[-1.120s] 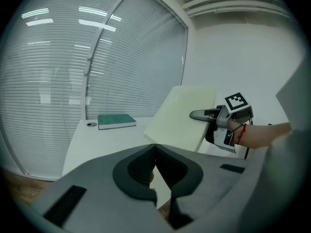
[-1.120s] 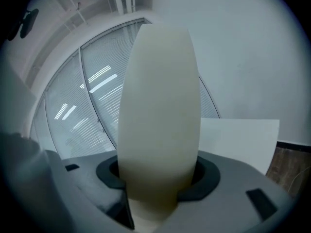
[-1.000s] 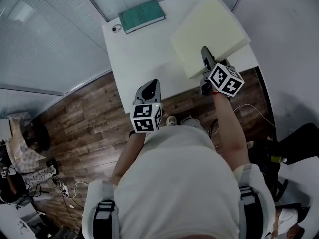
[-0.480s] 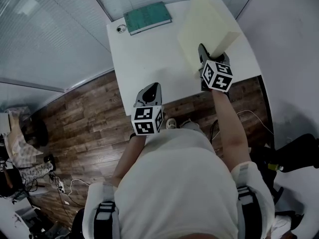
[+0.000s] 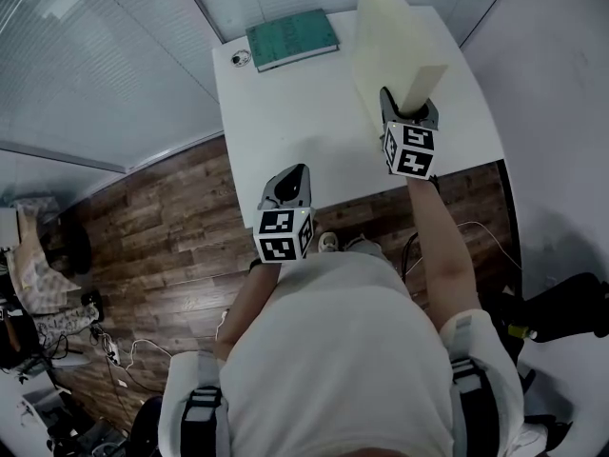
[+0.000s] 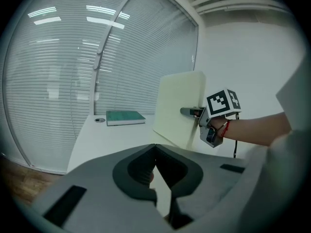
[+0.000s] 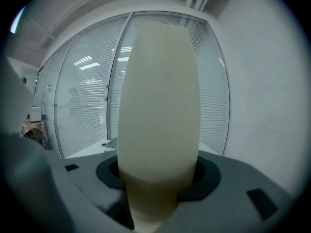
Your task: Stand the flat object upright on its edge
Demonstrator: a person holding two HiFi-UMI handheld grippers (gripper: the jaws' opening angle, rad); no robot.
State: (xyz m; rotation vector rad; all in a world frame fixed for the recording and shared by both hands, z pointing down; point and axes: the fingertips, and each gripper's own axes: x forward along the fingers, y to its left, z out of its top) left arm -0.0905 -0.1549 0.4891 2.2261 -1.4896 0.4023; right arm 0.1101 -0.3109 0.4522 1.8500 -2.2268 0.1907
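- Person's torso (image 5: 333, 350), in a white shirt, fills the lower middle of the head view, above a wooden floor (image 5: 162, 217).
- Left gripper (image 5: 288, 181) hovers at the near edge of the table (image 5: 295, 112), centre-left of the head view. Its own view shows the 2 jaws closed tip to tip with nothing between them.
- Right gripper (image 5: 407, 112) sits right of centre in the head view, reaching over the table. Its jaws are clamped on the near edge of the slab (image 5: 395, 50), which fills the gap between them in the right gripper view.
- The slab, pale yellow foam, stands close to upright in the upper right of the head view. The left gripper view shows it leaning a little, with its lower edge down at the tabletop; I cannot tell whether the whole edge touches.
- A green book (image 5: 290, 38) lies flat at the table's far edge, upper middle, well apart from the slab.
- A small round disc (image 5: 240, 58) lies just left of the book.
- Glass walls with blinds (image 6: 58, 72) stand behind the table.
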